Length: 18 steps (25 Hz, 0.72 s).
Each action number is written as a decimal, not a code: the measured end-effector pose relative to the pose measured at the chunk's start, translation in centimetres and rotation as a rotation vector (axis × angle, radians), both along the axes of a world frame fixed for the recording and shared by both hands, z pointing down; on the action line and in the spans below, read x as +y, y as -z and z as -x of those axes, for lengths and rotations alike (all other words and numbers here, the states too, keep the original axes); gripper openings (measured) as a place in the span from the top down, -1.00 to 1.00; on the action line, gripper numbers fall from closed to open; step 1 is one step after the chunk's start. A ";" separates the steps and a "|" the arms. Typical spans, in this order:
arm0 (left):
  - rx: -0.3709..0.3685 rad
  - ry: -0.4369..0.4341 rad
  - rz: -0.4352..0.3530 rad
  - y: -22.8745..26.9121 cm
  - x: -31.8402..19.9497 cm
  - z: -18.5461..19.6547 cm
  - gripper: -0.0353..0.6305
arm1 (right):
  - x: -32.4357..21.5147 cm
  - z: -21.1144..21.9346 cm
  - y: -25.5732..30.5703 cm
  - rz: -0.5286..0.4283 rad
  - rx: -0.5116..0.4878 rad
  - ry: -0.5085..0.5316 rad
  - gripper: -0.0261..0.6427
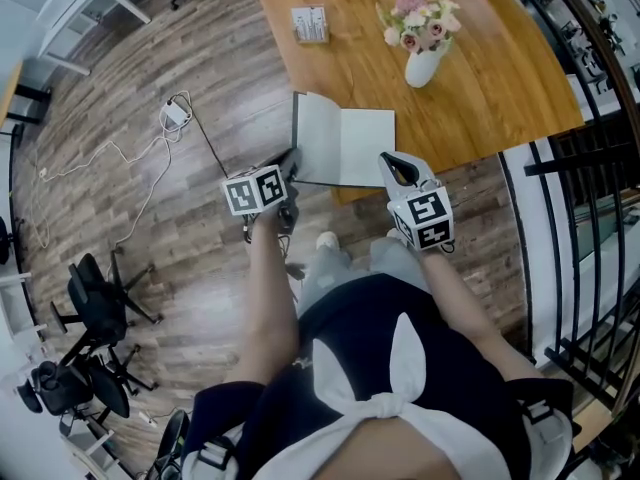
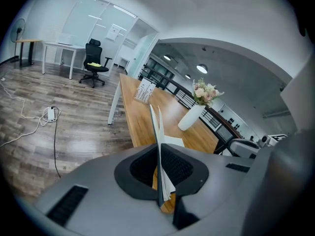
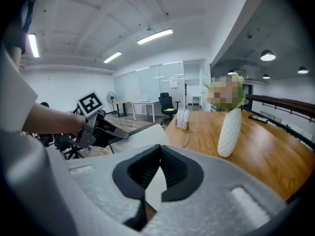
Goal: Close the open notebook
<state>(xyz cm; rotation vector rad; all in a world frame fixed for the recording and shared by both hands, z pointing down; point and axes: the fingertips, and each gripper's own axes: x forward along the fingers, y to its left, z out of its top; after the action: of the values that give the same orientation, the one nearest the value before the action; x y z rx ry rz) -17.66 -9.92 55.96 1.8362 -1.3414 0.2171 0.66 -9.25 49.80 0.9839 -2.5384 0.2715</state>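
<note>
The notebook [image 1: 350,148] lies open near the front edge of the wooden table [image 1: 500,88]. Its dark left cover stands raised, almost upright. My left gripper [image 1: 292,170] is shut on that cover's lower edge. In the left gripper view the cover and a few pages [image 2: 157,132] rise edge-on from between the pads of the left gripper [image 2: 160,181]. My right gripper [image 1: 392,164] is over the near right corner of the right page. In its own view the right gripper [image 3: 158,154] has its pads meeting at the tips, with white page [image 3: 153,193] showing behind them. The left gripper [image 3: 110,131] also appears there.
A white vase of flowers [image 1: 423,60] and a small card stand [image 1: 310,23] sit farther back on the table. A charger with a cable [image 1: 178,114] lies on the wood floor at left. Office chairs [image 1: 100,303] stand lower left. A black railing [image 1: 590,178] runs along the right.
</note>
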 end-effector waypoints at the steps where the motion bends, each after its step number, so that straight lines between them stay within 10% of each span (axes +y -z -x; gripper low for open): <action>1: 0.003 0.001 -0.001 0.1 0.0 -0.2 0.78 | -0.1 -0.1 0.0 -0.001 0.000 0.002 0.93; 18: 0.065 -0.034 -0.050 1.9 -0.2 -4.3 0.78 | 0.3 -1.3 -0.6 0.028 -0.006 -0.005 0.93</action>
<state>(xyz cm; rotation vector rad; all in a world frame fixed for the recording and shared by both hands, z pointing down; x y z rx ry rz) -13.40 -10.13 54.08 1.8928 -1.2821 0.1411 2.00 -8.95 50.42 0.9802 -2.5312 0.3109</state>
